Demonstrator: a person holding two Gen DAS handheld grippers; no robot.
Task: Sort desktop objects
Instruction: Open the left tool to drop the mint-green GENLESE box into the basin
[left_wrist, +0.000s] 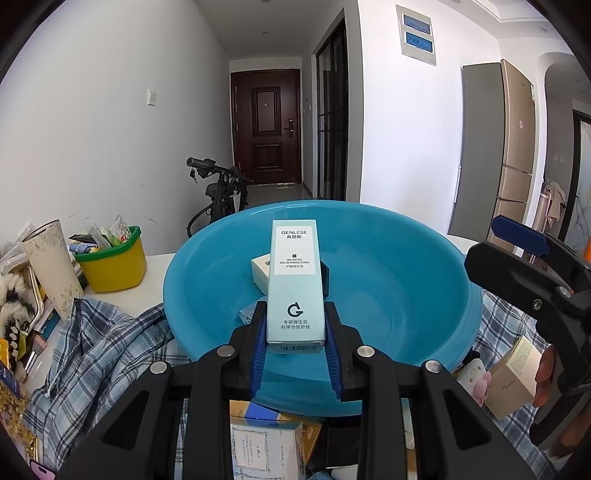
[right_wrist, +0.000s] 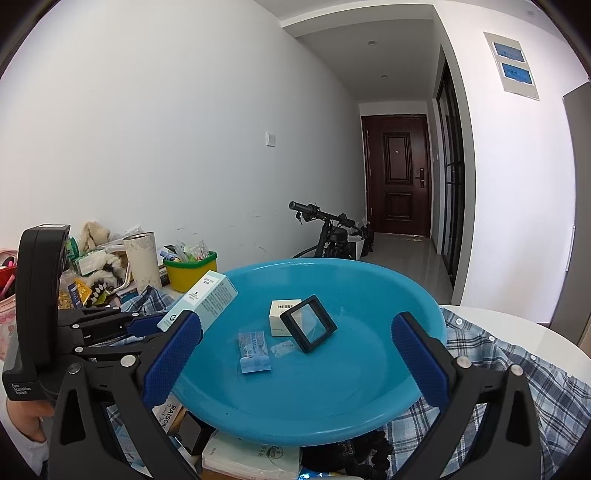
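My left gripper (left_wrist: 295, 332) is shut on a pale green toner box (left_wrist: 294, 280) and holds it over the near rim of the blue basin (left_wrist: 413, 273). The box also shows in the right wrist view (right_wrist: 205, 301), at the basin's left rim (right_wrist: 351, 417). Inside the basin lie a small white box (right_wrist: 282, 317), a black square frame (right_wrist: 308, 323) leaning on it, and a small blue packet (right_wrist: 253, 350). My right gripper (right_wrist: 295, 347) is open and empty, over the near side of the basin.
A yellow tub with a green rim (left_wrist: 110, 262) full of small items and a beige cup (left_wrist: 51, 266) stand at the left. A plaid shirt (left_wrist: 96, 350) lies under the basin. Boxes (left_wrist: 266, 443) lie below it. A tan box (left_wrist: 513, 376) sits at the right.
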